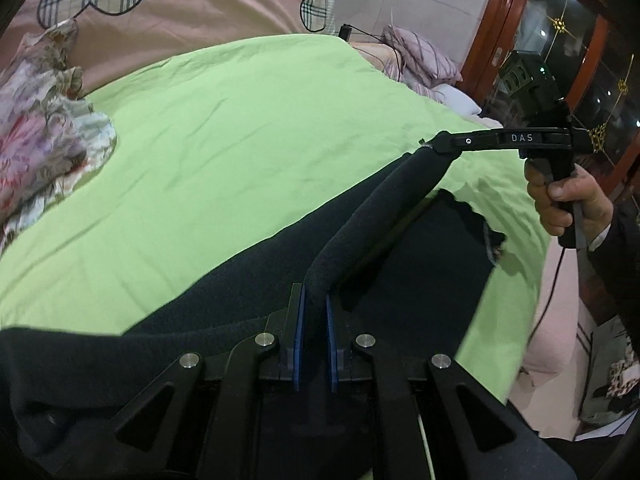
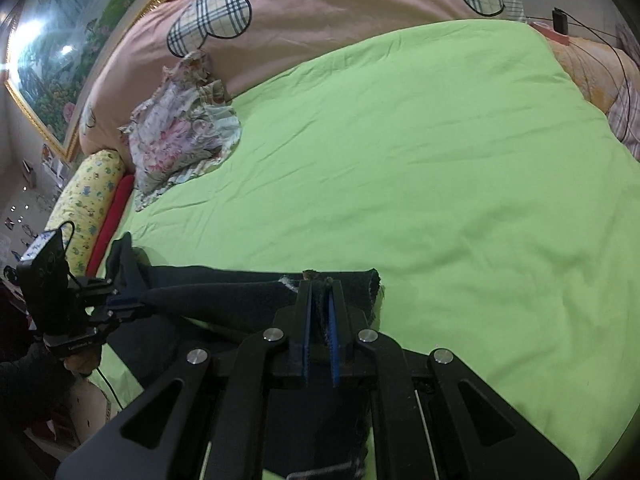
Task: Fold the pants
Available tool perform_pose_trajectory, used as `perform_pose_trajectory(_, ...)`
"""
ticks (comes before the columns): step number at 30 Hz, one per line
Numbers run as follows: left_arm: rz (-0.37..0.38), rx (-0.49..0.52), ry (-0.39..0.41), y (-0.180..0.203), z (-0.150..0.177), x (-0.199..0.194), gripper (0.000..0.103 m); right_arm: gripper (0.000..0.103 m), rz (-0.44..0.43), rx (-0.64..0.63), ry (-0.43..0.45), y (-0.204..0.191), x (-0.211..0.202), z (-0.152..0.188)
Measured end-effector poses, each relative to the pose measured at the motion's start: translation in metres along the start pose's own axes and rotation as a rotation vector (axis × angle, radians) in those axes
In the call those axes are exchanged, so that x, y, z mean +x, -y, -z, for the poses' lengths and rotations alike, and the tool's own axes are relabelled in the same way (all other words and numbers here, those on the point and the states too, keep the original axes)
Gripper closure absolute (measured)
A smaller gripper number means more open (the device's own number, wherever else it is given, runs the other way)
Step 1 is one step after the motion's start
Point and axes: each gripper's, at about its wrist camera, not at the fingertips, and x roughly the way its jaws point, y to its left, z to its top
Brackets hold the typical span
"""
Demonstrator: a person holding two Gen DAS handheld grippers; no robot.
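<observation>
Clamping a raised ridge of the dark navy fabric pants (image 1: 280, 280), the left tool (image 1: 315, 320) has its blue-padded jaws pressed together on the cloth. The right tool (image 2: 320, 312) is likewise closed on a frayed edge of the same pants (image 2: 224, 300), and appears in the left view (image 1: 444, 142) pinching the far end of the stretched ridge, gripped by a bare hand (image 1: 560, 200). The garment lies along the near edge of a bed covered by a light green sheet (image 2: 400, 160). A floral ruffled pillow (image 2: 180, 140) rests near a pink quilt with plaid hearts (image 2: 320, 12).
</observation>
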Motion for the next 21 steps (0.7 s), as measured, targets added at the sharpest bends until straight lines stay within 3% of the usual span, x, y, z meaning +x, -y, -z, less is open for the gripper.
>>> perform_pose_trajectory(5,0.000,-0.007,0.010,0.017,0.014,-0.009,0.095,0.095,-0.017,-0.018,0.027,-0.008,-0.023,0.020)
perform_pose_trajectory(10,0.073,0.047,0.020,0.041,0.028,-0.016,0.095,0.095,0.007,-0.044,0.028,-0.011,-0.037,0.049)
perform_pose_trajectory(15,0.029,0.073,-0.032,0.056,0.040,0.002,0.095,0.096,-0.008,0.000,0.018,-0.004,-0.038,0.080)
perform_pose_trajectory(19,-0.020,0.114,0.005,0.055,0.031,-0.008,0.091,0.096,-0.003,0.005,0.012,-0.004,-0.038,0.091)
perform_pose_trajectory(20,-0.024,0.127,0.006,0.051,0.027,-0.009,0.079,0.096,-0.008,0.013,0.015,-0.003,-0.038,0.090)
perform_pose_trajectory(21,-0.035,0.142,0.001,0.047,0.023,-0.008,0.053,0.096,-0.008,0.015,0.017,-0.002,-0.038,0.090)
